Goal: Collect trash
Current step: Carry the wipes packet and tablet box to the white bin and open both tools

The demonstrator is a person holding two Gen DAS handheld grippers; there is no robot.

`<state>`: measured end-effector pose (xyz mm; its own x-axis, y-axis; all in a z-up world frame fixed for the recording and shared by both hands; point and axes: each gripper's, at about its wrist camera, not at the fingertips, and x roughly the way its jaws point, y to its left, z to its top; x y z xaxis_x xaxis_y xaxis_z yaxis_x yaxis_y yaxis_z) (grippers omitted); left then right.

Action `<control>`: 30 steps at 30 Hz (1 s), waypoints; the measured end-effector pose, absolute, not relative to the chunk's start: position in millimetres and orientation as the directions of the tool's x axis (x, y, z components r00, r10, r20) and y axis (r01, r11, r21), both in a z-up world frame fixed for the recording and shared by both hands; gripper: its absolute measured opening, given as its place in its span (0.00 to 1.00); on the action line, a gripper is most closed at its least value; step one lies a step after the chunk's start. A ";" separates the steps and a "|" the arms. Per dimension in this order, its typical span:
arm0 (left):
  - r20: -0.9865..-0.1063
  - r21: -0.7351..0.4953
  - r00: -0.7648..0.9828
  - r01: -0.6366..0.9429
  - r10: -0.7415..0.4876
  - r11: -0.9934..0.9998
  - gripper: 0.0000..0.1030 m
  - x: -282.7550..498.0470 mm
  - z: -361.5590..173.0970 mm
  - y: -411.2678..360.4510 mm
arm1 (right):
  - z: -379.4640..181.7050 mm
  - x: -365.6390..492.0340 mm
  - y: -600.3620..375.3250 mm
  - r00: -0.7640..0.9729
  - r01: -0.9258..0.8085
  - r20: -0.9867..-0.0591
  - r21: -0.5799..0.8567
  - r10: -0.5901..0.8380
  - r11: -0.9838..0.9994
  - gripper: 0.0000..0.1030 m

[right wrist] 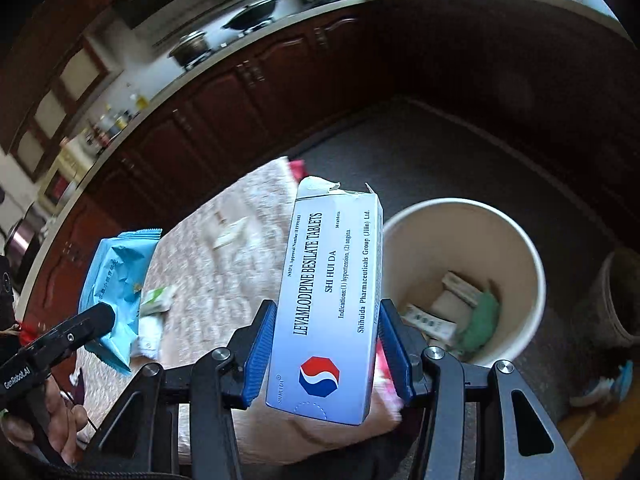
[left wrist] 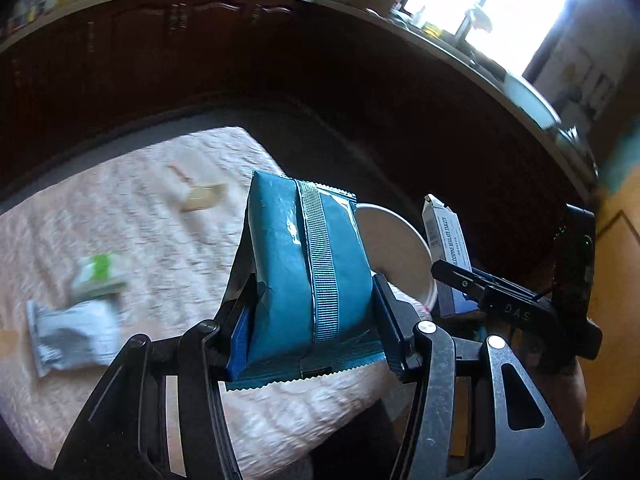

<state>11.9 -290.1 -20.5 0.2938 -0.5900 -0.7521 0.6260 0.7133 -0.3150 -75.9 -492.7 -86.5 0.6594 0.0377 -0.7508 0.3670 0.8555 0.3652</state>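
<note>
Above the quilted table (left wrist: 168, 240), left gripper (left wrist: 312, 320) clamps a teal packet (left wrist: 296, 264); right gripper (right wrist: 326, 344) grips a tablet box (right wrist: 332, 300), white bin (right wrist: 516, 240) at three o'clock, holding seemingly discarded packaging.

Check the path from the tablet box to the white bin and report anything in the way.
Nothing visible blocks it. The tablet box, clamped in the right gripper, sits beside the white bin, whose open mouth already holds some trash.
</note>
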 end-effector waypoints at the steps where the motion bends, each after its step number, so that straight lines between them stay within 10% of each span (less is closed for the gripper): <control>1: -0.755 -0.313 0.288 0.632 -0.589 0.709 0.50 10.9 -21.7 -297.8 | -87.4 -79.0 -497.4 0.658 0.377 -0.752 0.366 0.032 0.851 0.48; 30: -0.845 -0.290 0.132 0.701 -0.518 0.652 0.50 25.9 -98.8 -470.9 | -206.8 -94.4 -610.9 0.490 0.639 -0.869 0.408 0.063 0.652 0.51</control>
